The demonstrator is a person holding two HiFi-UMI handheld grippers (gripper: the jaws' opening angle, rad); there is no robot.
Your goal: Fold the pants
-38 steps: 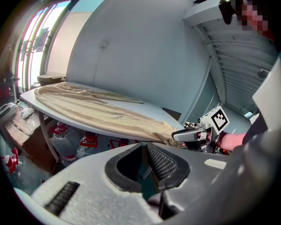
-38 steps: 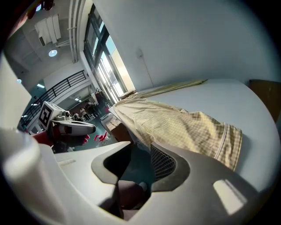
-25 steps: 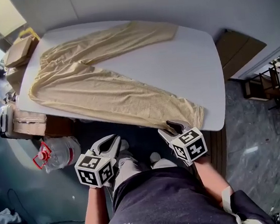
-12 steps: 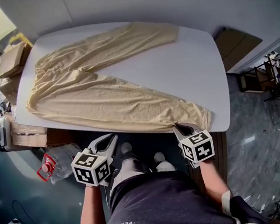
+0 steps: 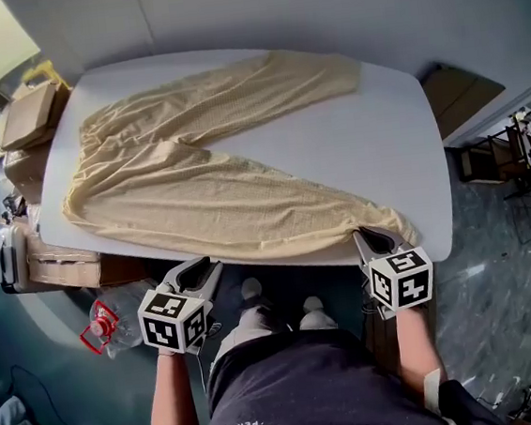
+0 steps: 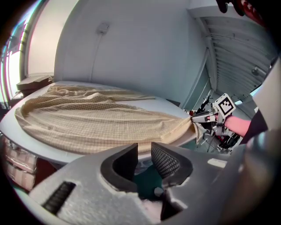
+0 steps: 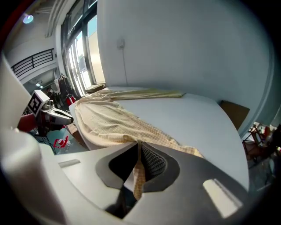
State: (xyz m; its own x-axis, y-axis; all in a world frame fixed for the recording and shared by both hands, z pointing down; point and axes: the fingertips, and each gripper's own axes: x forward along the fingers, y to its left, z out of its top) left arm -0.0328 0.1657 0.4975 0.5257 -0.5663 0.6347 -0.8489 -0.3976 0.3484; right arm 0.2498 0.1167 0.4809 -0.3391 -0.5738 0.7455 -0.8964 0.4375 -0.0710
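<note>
Starting the fold: the pants (image 5: 206, 180) lay spread flat on the white surface (image 5: 370, 130), waist toward the left end and the two legs opening in a V toward the right. The nearer leg ran along the near edge, and its cuff (image 5: 391, 226) reached the right-hand corner.

The right hand-held gripper (image 7: 137, 151) had just been closing, and its jaws stood narrow with a fold of that cuff's checked cloth pinched between them. The left hand-held gripper (image 6: 144, 150) hung just off the near edge, below the middle of the nearer leg. Its jaws had just been opening to a moderate gap, with nothing between them and no cloth touched.

Step in hand, as judged: securing the first grasp. No fold had yet been made. The next move would likely call for the left hand-held gripper to take the same leg farther up, so that both could carry it over onto the far leg — lifting evenly, since the thin cloth would sag and wrinkle if dragged.

Containers: cardboard boxes (image 5: 27, 114) stood beside the left end of the surface with flaps shut, contents unseen. A clear plastic jug (image 5: 107, 320) with a red handle sat on the floor — whether it held anything could not be told.
</note>
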